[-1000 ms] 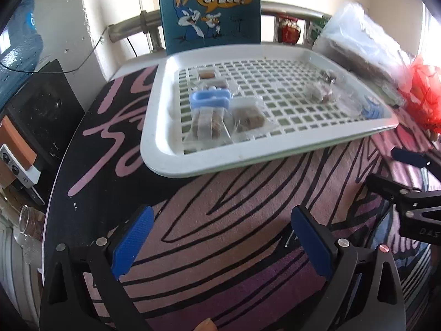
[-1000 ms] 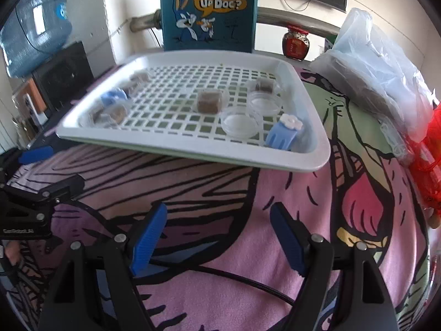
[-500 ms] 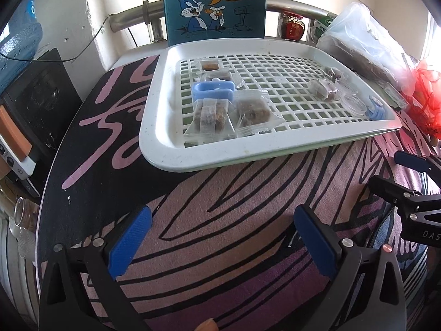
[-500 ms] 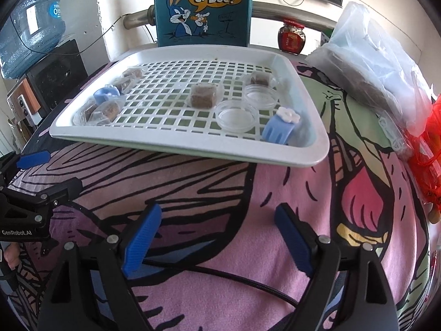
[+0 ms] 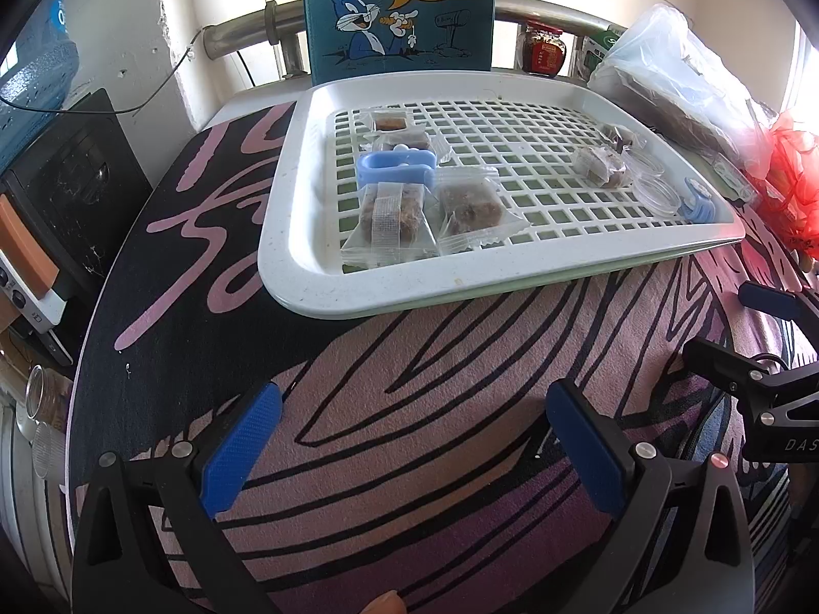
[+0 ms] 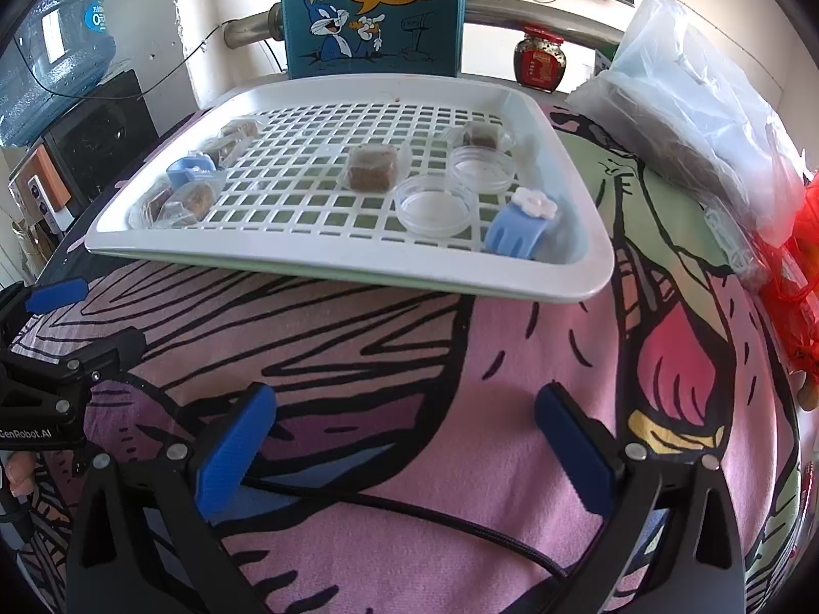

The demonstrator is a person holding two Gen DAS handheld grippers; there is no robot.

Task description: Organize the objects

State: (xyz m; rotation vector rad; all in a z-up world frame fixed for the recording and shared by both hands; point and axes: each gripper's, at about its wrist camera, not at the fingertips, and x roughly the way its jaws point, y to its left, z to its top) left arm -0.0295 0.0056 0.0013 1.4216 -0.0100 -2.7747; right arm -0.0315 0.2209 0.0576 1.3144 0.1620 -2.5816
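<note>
A white slotted tray lies on the patterned cloth. It holds several wrapped brown snacks, a blue clip, two clear round dishes and a blue hair claw with a white flower. My left gripper is open and empty, over the cloth in front of the tray. My right gripper is open and empty, also short of the tray.
A blue cartoon box stands behind the tray. A clear bag, a red jar and a red net bag lie at the right. A water bottle and black appliance stand left of the table.
Both grippers have moved a little closer to the tray and tilted slightly; the tray looks larger. Both stay open and empty. The objects have not moved.
</note>
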